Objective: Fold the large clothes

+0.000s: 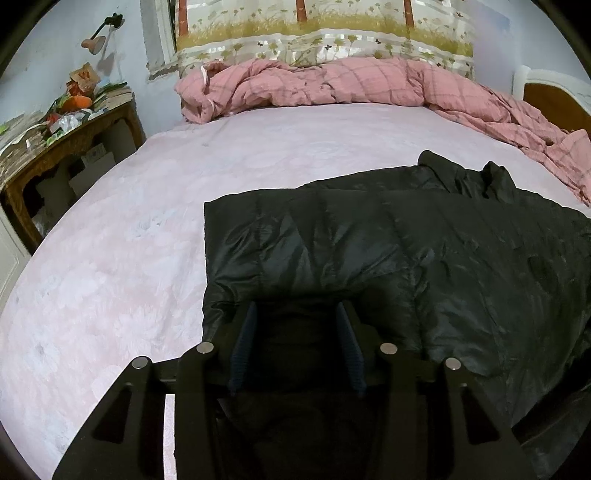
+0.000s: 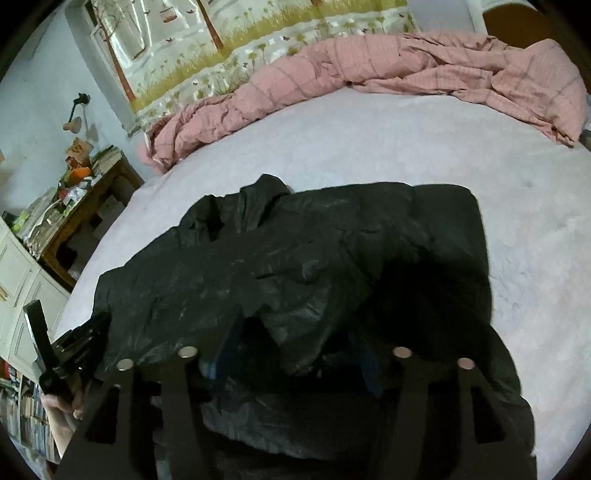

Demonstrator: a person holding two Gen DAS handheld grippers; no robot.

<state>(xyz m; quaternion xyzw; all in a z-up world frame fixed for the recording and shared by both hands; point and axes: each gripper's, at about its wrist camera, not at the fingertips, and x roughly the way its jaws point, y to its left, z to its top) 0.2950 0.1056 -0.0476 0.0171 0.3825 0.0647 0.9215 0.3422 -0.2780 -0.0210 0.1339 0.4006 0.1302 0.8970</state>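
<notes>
item: black padded jacket (image 1: 424,251), shiny quilted shell, lying flat on the pale pink bed sheet (image 1: 110,266). in the left wrist view it spreads ahead of and to the right of the left tongs (image 1: 297,314), its straight folded edge just ahead and left of the fingertips, its collar end bunched at the far right. in the right wrist view the same jacket (image 2: 295,258) fills the ground directly ahead of the right tongs (image 2: 295,328), collar bunched at the far left, squared edge at the far right.

left tongs: fingers (image 1: 245,332) set moderately apart, dark fabric lying between and under them; whether the pads press the cloth cannot be told.

right tongs: fingers (image 2: 231,332) apart, a raised fold of the jacket standing between them and draped over the near edge; a grip cannot be confirmed, since the right-hand finger is lost in dark cloth.

left tongs as seen from the right wrist view (image 2: 70,347): low at the far left, at the jacket's corner, a hand (image 2: 59,406) beneath.

surroundings: pink checked duvet (image 1: 332,85) heaped far ahead along the bed's far edge; floral curtain (image 1: 325,33) behind it; cluttered wooden side table (image 1: 66,140) far ahead to the left; wall lamp (image 1: 98,35) above it.
</notes>
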